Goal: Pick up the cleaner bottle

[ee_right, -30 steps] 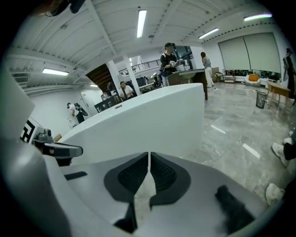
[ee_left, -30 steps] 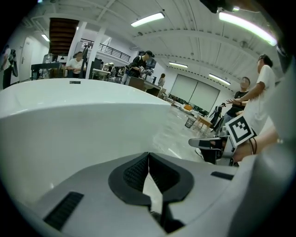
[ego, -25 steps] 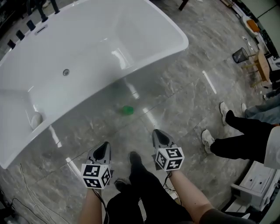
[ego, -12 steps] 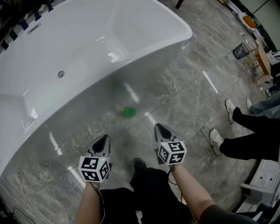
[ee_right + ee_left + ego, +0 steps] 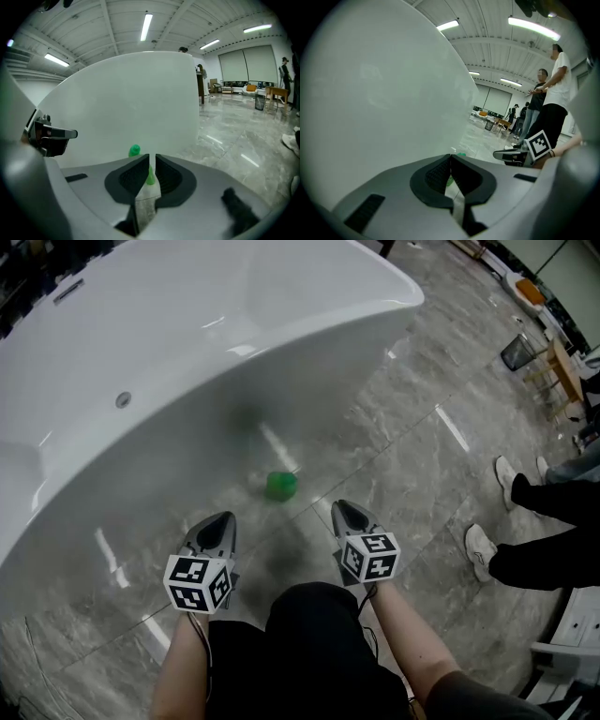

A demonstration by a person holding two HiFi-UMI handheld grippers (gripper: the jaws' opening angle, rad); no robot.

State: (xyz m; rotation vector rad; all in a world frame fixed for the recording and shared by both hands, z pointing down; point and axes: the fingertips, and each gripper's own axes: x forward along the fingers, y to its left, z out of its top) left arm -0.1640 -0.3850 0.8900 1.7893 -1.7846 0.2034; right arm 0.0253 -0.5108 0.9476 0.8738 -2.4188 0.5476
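Observation:
The cleaner bottle (image 5: 279, 486) stands on the grey marble floor beside the white bathtub (image 5: 187, 352); from above, mostly its green cap shows. My left gripper (image 5: 223, 519) and right gripper (image 5: 339, 507) hang on either side, a little nearer to me than the bottle and not touching it. In the right gripper view the green cap (image 5: 134, 150) sits just past the right gripper (image 5: 152, 157), whose jaws are shut and hold nothing. In the left gripper view the left gripper (image 5: 450, 158) has its tips together, with a sliver of green bottle (image 5: 461, 153) beyond.
The bathtub's wall (image 5: 384, 93) rises close in front of both grippers. A person's legs and white shoes (image 5: 511, 531) are at the right. Two people (image 5: 551, 98) stand further off. Chairs and a bin (image 5: 517, 352) are at the far right.
Both grippers have sunk toward the floor and I have crouched. The bottle and the tub's wall now look nearer. The jaws stay as they were.

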